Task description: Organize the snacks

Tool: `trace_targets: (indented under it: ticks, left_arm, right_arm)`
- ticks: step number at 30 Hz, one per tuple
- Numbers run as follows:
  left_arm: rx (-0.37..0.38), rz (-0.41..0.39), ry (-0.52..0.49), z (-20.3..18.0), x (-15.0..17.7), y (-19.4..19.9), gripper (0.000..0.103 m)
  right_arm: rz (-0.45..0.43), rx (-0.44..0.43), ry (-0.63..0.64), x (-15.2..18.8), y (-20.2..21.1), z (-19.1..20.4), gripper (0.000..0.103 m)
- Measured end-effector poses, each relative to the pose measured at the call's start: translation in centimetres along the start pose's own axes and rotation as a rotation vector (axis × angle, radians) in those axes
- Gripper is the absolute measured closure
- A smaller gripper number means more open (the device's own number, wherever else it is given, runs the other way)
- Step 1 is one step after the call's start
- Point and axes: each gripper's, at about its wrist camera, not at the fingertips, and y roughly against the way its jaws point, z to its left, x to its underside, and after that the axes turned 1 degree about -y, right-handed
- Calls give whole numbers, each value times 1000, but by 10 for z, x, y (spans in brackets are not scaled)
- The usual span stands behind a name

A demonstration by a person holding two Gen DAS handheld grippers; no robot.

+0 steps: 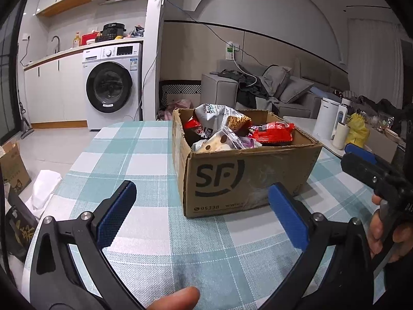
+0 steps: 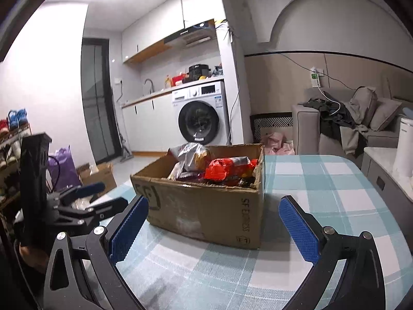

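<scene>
A brown cardboard box (image 1: 247, 178) marked SF stands on the checked tablecloth (image 1: 144, 155), filled with snack packets: a red packet (image 1: 273, 132), a white-and-orange bag (image 1: 219, 116) and a spotted clear pack (image 1: 219, 142). My left gripper (image 1: 204, 206) hovers open just in front of the box, with nothing between its blue pads. In the right wrist view the same box (image 2: 206, 206) sits ahead, red packet (image 2: 222, 169) on top. My right gripper (image 2: 214, 222) is open and empty before the box's corner. The other gripper (image 2: 85, 201) shows at the left there.
A white kettle (image 1: 326, 118), a cup and a yellow bag (image 1: 357, 129) stand on a side counter to the right. Boxes and bags lie on the floor left of the table (image 1: 13, 168). A washing machine (image 1: 111, 87) and a sofa (image 1: 284, 87) are behind.
</scene>
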Motion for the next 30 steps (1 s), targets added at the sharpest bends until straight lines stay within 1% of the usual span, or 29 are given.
trace_targets:
  ticks: [4, 6, 9, 16, 30]
  left_arm:
    - [0, -1, -3, 0, 0, 0, 1]
    - [4, -16, -15, -2, 1, 3, 1]
    - [-1, -24, -31, -5, 1, 3, 1]
    - [19, -6, -19, -6, 2, -1, 1]
    - [16, 0, -17, -4, 3, -1, 1]
  right_arm:
    - [-8, 0, -14, -1, 1, -4, 0]
    - [-9, 0, -14, -1, 1, -5, 0]
    - [-10, 27, -4, -1, 2, -4, 0]
    - [-19, 45, 28, -1, 3, 1, 0]
    - [-15, 45, 30, 1, 3, 4, 0]
